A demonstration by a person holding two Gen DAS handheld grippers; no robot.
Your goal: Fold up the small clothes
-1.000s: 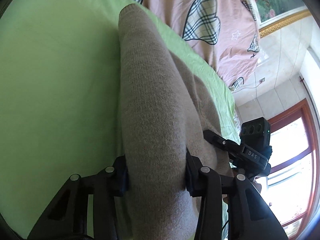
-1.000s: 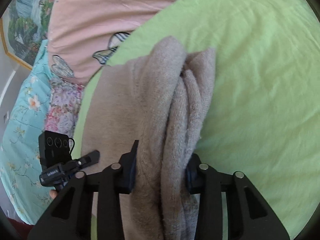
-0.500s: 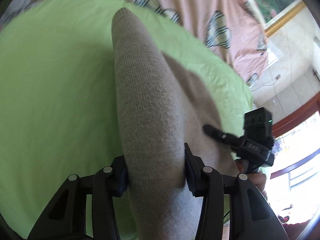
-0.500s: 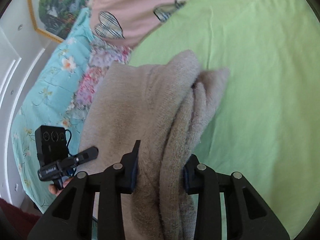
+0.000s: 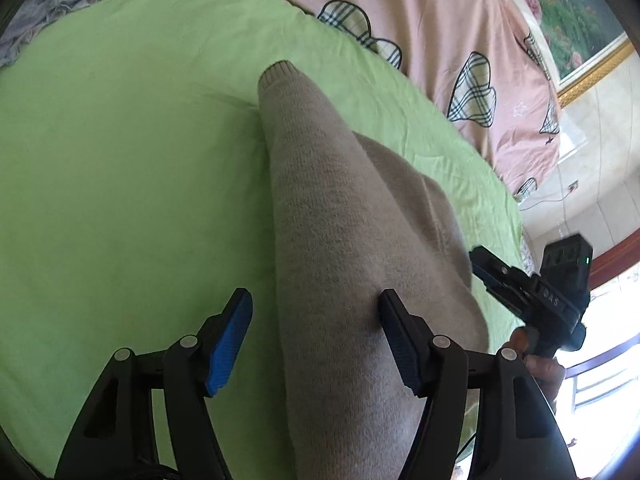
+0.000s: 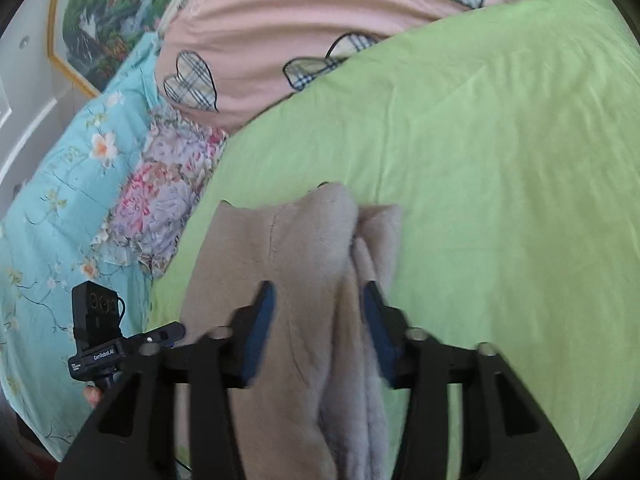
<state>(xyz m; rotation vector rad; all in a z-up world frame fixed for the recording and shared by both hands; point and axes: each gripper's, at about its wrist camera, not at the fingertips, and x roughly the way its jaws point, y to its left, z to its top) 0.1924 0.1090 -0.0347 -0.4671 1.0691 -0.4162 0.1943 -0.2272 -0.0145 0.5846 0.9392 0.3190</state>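
A beige knit garment (image 5: 340, 248) lies folded lengthwise on the green sheet (image 5: 120, 160). My left gripper (image 5: 316, 340) is open, its blue-padded jaws spread wide; the right pad touches the cloth and the left one stands apart from it. In the right wrist view the same garment (image 6: 304, 264) shows bunched folds. My right gripper (image 6: 320, 320) is open around these folds, with a gap at each pad. The right gripper also shows in the left wrist view (image 5: 532, 292), and the left gripper in the right wrist view (image 6: 120, 344).
A pink quilt with plaid hearts (image 5: 460, 40) lies at the far side of the green sheet (image 6: 500, 160). Floral bedding (image 6: 80, 184) lies to the left in the right wrist view. A window (image 5: 600, 360) and a framed picture (image 5: 568, 12) are beyond.
Both grippers were shut on the garment and have opened. The garment has dropped lower onto the sheet.
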